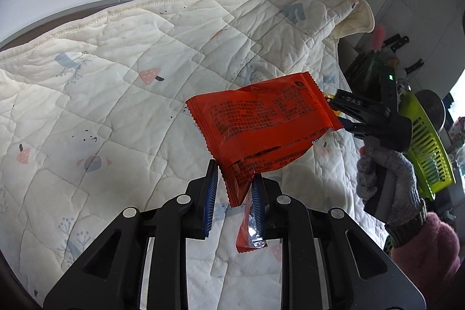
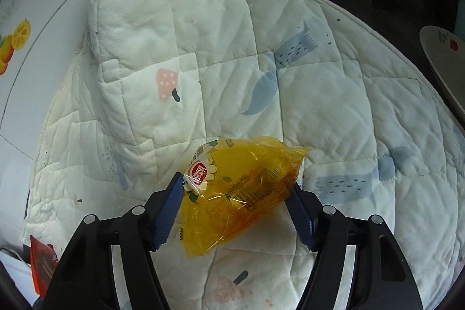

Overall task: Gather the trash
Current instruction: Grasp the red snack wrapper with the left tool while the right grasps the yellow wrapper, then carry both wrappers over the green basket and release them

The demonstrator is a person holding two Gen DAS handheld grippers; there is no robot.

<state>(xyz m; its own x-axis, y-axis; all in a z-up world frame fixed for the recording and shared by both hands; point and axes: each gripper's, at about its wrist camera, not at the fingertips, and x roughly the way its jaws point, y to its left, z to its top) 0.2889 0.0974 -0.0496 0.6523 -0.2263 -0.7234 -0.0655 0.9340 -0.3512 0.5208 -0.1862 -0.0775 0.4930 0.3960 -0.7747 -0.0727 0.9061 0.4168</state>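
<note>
A: Two grippers, two wrappers. The left gripper [image 1: 235, 188] has its blue pads [image 1: 211, 195] almost together, pinching the bottom of the red wrapper [image 1: 261, 124]. It hangs above the quilt [image 1: 101, 83].

B: And the other one?

A: The right gripper [image 2: 235, 208] has its pads [image 2: 167, 208] on both sides of the yellow wrapper [image 2: 241, 188]. The left pad touches it. I cannot tell if the right pad does.

B: Where is the yellow one?

A: Low over the quilt, near the middle. A gloved hand [image 1: 389, 182] holds that gripper beside the quilt's edge, by a green basket [image 1: 427, 141].
</note>
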